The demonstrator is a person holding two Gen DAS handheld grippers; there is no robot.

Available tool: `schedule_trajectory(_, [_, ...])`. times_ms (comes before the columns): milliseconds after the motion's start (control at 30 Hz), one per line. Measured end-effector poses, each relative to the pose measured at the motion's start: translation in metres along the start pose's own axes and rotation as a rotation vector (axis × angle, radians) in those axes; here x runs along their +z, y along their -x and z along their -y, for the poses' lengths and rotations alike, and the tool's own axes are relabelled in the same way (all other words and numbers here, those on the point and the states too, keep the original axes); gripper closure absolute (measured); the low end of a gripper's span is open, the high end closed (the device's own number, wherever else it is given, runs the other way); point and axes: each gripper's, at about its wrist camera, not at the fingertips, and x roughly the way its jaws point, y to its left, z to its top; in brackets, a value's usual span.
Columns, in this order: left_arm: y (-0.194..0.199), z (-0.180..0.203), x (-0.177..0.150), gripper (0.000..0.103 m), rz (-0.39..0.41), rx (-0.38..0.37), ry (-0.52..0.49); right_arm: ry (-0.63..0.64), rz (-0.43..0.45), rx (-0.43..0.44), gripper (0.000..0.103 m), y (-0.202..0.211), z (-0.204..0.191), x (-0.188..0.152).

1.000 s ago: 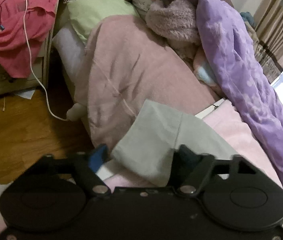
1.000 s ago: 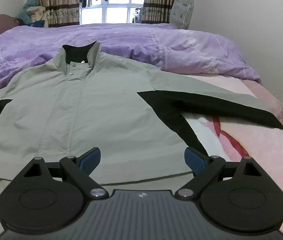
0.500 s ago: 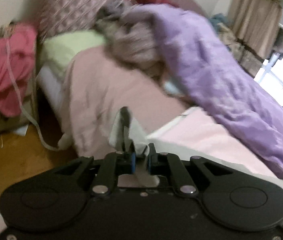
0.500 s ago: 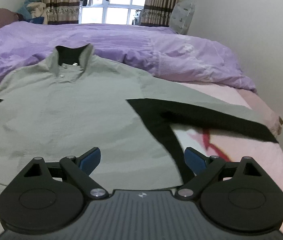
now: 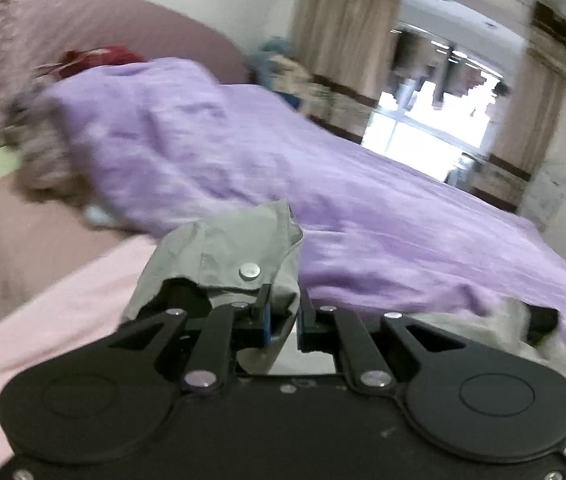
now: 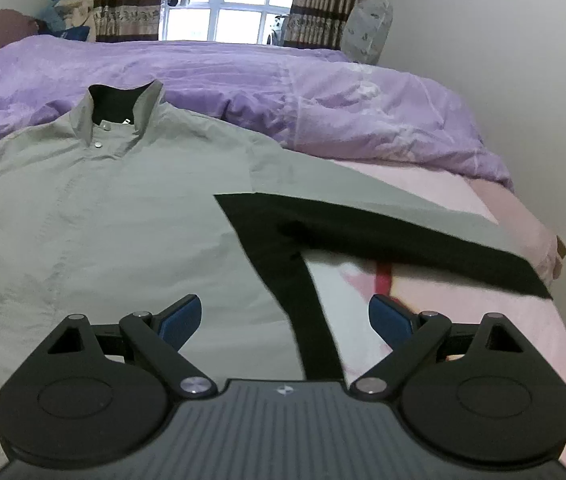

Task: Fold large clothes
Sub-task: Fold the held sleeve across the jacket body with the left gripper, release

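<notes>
A grey jacket with black panels lies face up on the pink bed sheet, collar toward the window. Its right sleeve stretches out to the right edge of the bed. My right gripper is open and empty, hovering above the jacket's lower right side over the black side panel. My left gripper is shut on the cuff end of the jacket's left sleeve, with a metal snap showing, and holds it lifted above the bed. The view there is blurred by motion.
A crumpled purple duvet lies along the far side of the bed, behind the collar. It also shows in the left wrist view. Curtains and a window stand beyond. A wall runs close on the right.
My left gripper has shut on the sleeve cuff, lifted it and swung right toward the jacket body. My right gripper has drifted right along the jacket and stayed open.
</notes>
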Motion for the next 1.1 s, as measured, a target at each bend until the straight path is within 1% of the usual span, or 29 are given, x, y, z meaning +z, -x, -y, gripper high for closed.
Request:
schedule_trajectory(100, [-0.012,0.058,-0.007,0.094,-0.002,-0.045,-0.074,-0.003,0.005,0.017,0.0,-0.004,0.009,-0.001])
schedule_trajectory(233, [-0.022,0.121,-0.02,0.095,-0.02,-0.118,-0.115,-0.009,0.0,0.024,0.0,-0.013,0.021,-0.003])
schedule_trajectory(367, [-0.02,0.186,-0.038,0.095,-0.014,-0.196,-0.182,-0.005,0.001,0.02,0.0,-0.021,0.029,-0.006])
schedule_trajectory(467, [-0.017,0.227,-0.054,0.095,-0.031,-0.273,-0.19,-0.022,-0.008,0.024,0.0,-0.031,0.035,-0.007])
schedule_trajectory(533, [-0.019,0.255,-0.069,0.095,-0.058,-0.327,-0.192,-0.039,-0.024,0.028,0.0,-0.039,0.038,-0.007])
schedule_trajectory(600, [-0.021,0.282,-0.086,0.095,-0.083,-0.359,-0.219,-0.045,-0.032,0.033,0.0,-0.045,0.04,-0.007])
schedule_trajectory(700, [-0.021,0.318,-0.113,0.095,-0.118,-0.398,-0.245,-0.048,-0.036,0.032,0.0,-0.051,0.042,-0.005])
schedule_trajectory(767, [-0.025,0.339,-0.124,0.095,-0.14,-0.438,-0.245,-0.052,-0.035,0.022,0.0,-0.054,0.044,-0.006])
schedule_trajectory(833, [-0.022,0.36,-0.137,0.095,-0.146,-0.46,-0.264,-0.058,-0.037,0.013,0.0,-0.058,0.047,-0.007])
schedule_trajectory(900, [-0.022,0.378,-0.147,0.095,-0.159,-0.498,-0.269,-0.071,-0.048,0.013,0.0,-0.062,0.052,-0.01])
schedule_trajectory(1000, [-0.018,0.398,-0.163,0.095,-0.193,-0.535,-0.259,-0.089,-0.066,0.004,0.0,-0.071,0.059,-0.012])
schedule_trajectory(1067, [-0.018,0.413,-0.17,0.095,-0.205,-0.556,-0.269,-0.091,-0.071,-0.006,0.0,-0.075,0.062,-0.012])
schedule_trajectory(1100, [-0.012,0.413,-0.172,0.095,-0.207,-0.567,-0.279,-0.091,-0.074,-0.021,0.0,-0.077,0.065,-0.011])
